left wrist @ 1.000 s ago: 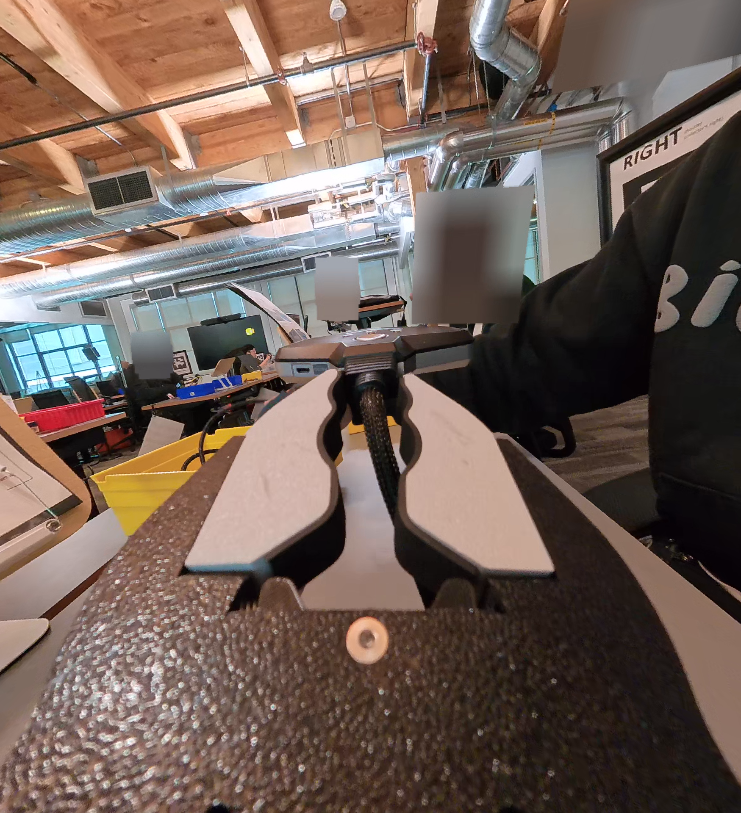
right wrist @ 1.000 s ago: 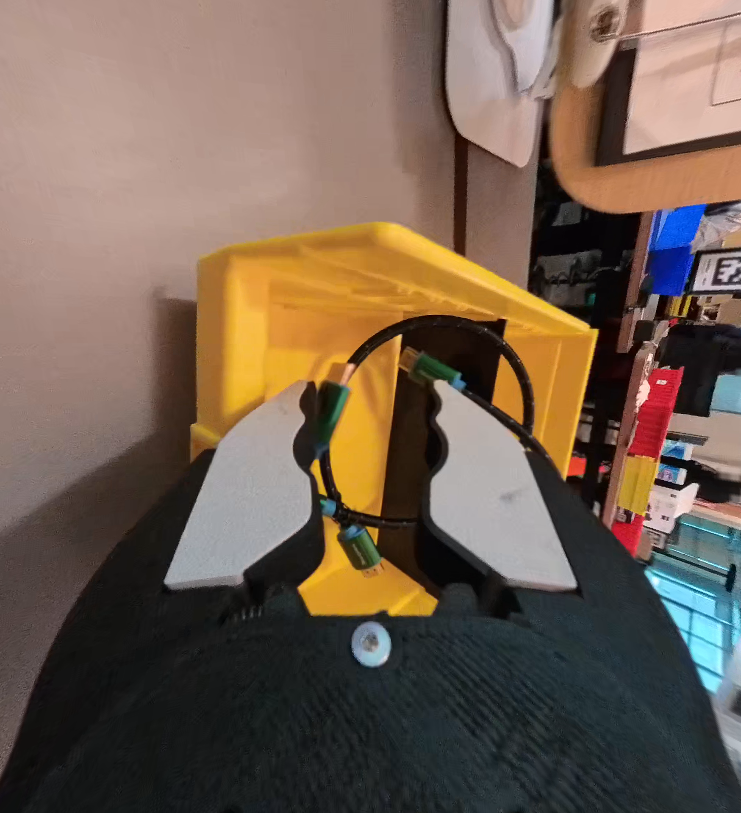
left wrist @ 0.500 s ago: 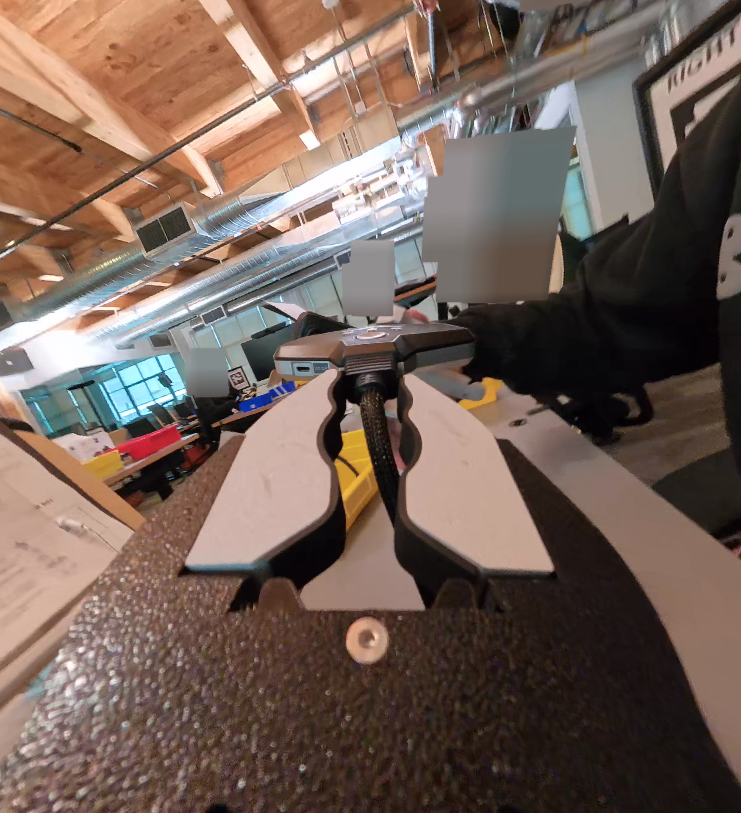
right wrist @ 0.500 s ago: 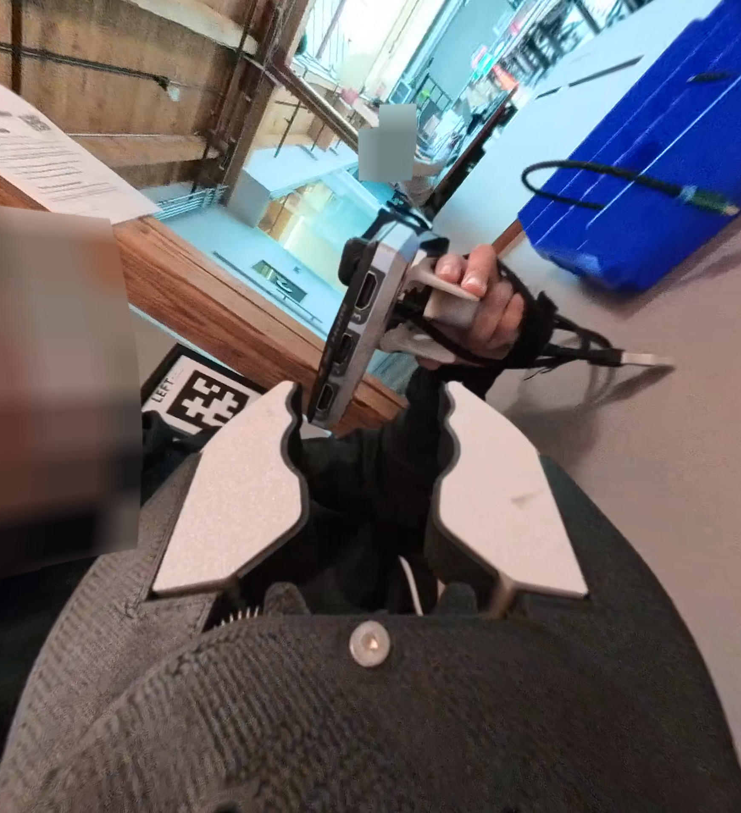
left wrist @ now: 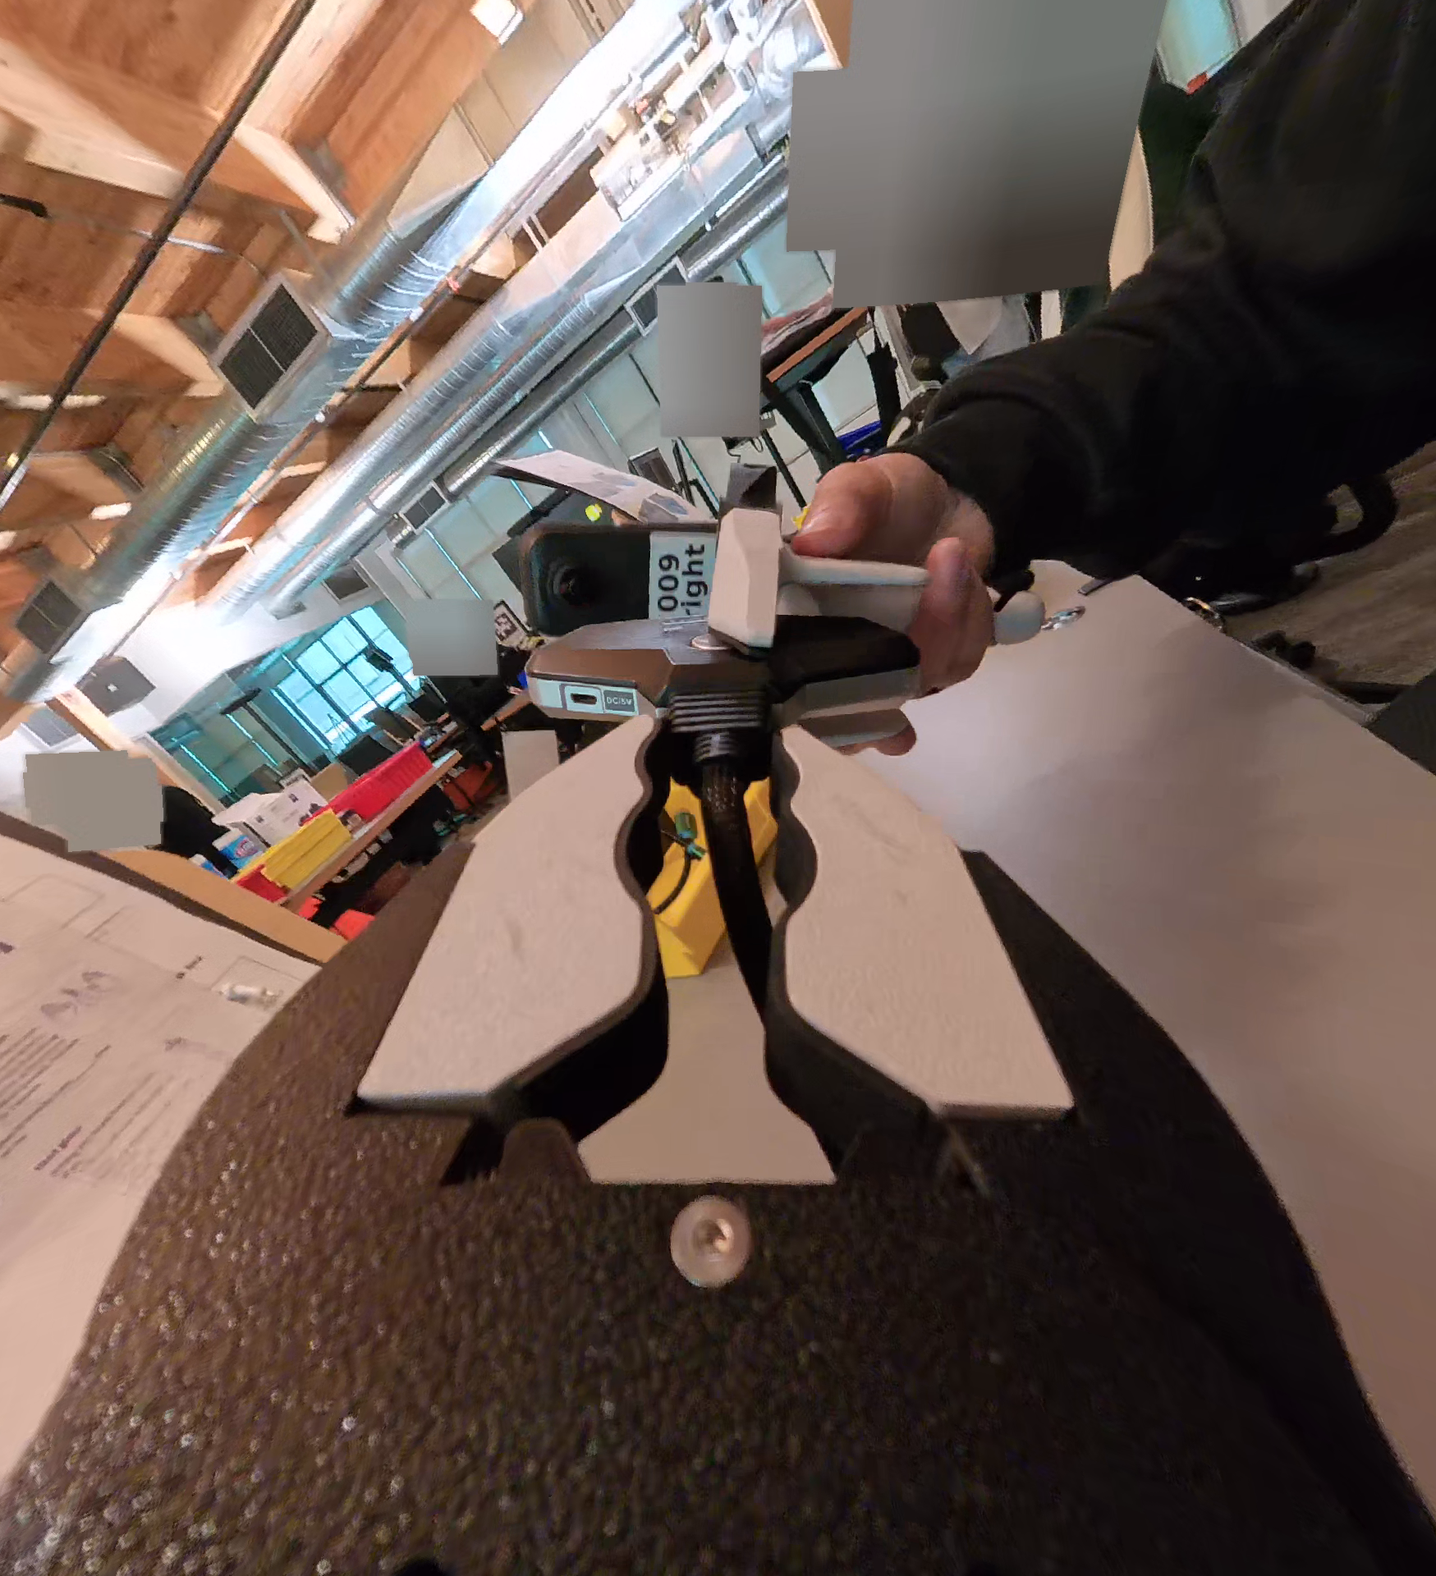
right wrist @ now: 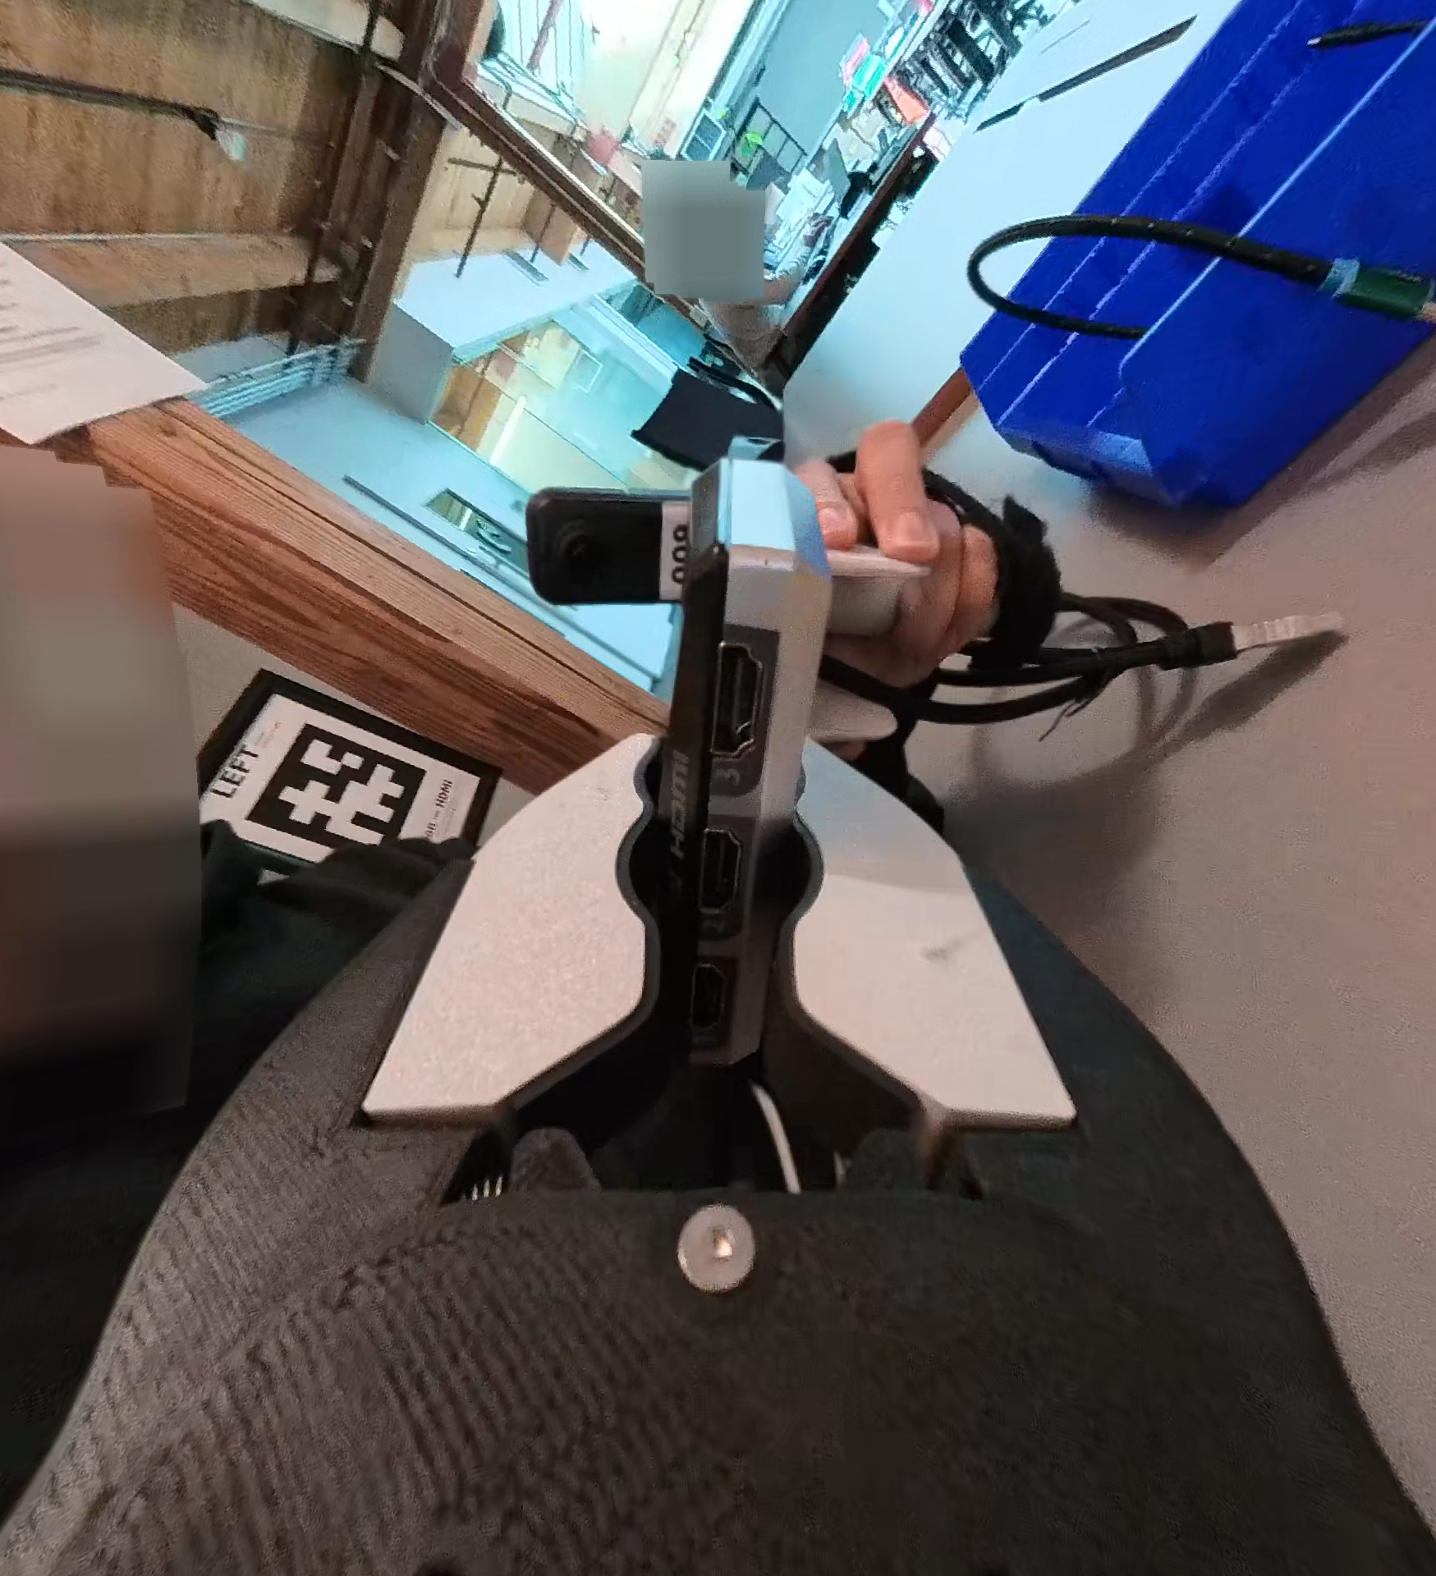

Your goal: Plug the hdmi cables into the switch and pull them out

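The grey HDMI switch point(left wrist: 612, 674) hangs in the air on its black braided cable point(left wrist: 735, 861). My left gripper point(left wrist: 718, 742) is shut on that cable just under the switch. In the right wrist view the switch point(right wrist: 770, 682) stands on edge with three empty ports facing the camera. My right gripper point(right wrist: 727, 759) is shut on its two flat faces. The right gripper point(left wrist: 782, 657) also shows in the left wrist view, clamped over the switch's far end. A loose HDMI cable with a green plug point(right wrist: 1379, 290) lies on a blue bin point(right wrist: 1209, 384).
A yellow bin point(left wrist: 680, 929) with another green-plug cable point(left wrist: 684, 827) sits on the grey table point(left wrist: 1124, 853) beyond the left fingers. Black cables point(right wrist: 1124, 665) trail on the table behind the switch. A printed sheet point(left wrist: 57, 1023) stands at the left. A person's black sleeve point(left wrist: 1209, 384) reaches in.
My right gripper swung away from the yellow bin to the switch and closed on it. My left gripper kept its hold on the cable and tilted.
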